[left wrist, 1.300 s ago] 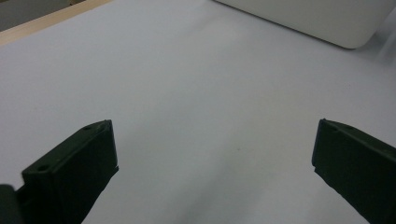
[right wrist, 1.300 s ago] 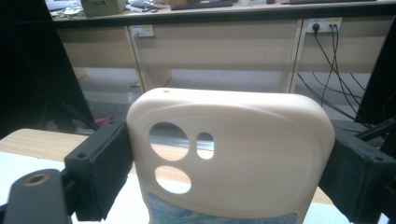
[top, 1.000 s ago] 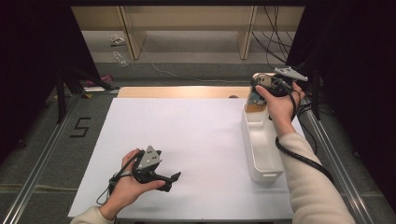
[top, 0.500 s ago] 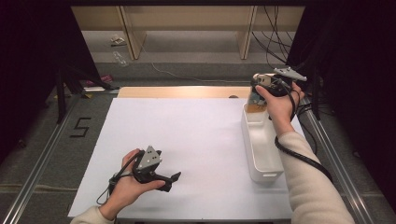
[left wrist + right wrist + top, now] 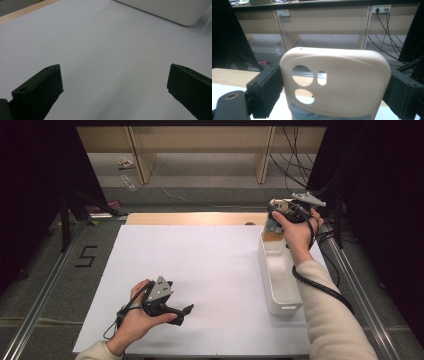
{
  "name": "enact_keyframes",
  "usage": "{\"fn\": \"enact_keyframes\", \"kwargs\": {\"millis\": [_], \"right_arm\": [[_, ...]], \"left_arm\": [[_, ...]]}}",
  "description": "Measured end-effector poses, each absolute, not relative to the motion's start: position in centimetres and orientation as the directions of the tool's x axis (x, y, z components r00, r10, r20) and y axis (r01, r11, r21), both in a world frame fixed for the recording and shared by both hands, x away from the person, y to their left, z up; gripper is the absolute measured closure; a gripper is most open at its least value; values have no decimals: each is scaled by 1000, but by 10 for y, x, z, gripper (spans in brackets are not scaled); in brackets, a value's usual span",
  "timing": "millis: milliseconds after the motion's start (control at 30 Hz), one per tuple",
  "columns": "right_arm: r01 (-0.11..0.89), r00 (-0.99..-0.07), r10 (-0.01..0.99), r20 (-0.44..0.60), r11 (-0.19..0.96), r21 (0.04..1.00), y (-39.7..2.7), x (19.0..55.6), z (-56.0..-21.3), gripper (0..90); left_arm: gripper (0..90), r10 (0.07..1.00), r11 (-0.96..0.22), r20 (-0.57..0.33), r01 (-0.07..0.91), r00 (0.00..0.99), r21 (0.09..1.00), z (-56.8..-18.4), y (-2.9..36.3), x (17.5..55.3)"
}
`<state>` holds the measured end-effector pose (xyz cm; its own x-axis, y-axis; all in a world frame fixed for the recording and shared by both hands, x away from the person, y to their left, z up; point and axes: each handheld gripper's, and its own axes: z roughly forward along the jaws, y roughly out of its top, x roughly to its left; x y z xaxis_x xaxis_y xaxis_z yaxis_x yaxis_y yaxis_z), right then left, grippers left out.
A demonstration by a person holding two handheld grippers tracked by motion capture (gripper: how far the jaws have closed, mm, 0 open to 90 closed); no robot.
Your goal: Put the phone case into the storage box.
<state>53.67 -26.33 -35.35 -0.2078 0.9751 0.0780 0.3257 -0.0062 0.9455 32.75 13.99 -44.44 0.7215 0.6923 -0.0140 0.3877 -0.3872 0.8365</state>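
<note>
Flanking phone case (image 5: 337,85): right gripper (image 5: 332,87) jaws

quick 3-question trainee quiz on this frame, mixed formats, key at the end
1. True or false: the left gripper holds something.
2. What do the right gripper fingers clamp? A) cream phone case B) cable C) bottle
3. Fill in: the right gripper is above the far end of the white ____.

Key: 1 false, its fingers are spread over the bare white tabletop. 2 A. 3 bin.
</note>
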Motion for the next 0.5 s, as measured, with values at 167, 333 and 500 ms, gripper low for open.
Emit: {"fn": "enact_keyframes", "kwargs": {"millis": [167,333,500], "right_arm": [[333,-204,976,76,-4,943,-261,538,-356,128],[342,-203,977,69,4,940,-260,540,-360,128],[349,-199,978,69,5,937,-258,541,-364,128]], "left_arm": [[0,691,-388,-14,387,722,836,-444,140,327],[0,691,-387,-15,388,723,836,-444,140,328],[0,691,-386,-16,388,722,837,-444,140,328]]}}
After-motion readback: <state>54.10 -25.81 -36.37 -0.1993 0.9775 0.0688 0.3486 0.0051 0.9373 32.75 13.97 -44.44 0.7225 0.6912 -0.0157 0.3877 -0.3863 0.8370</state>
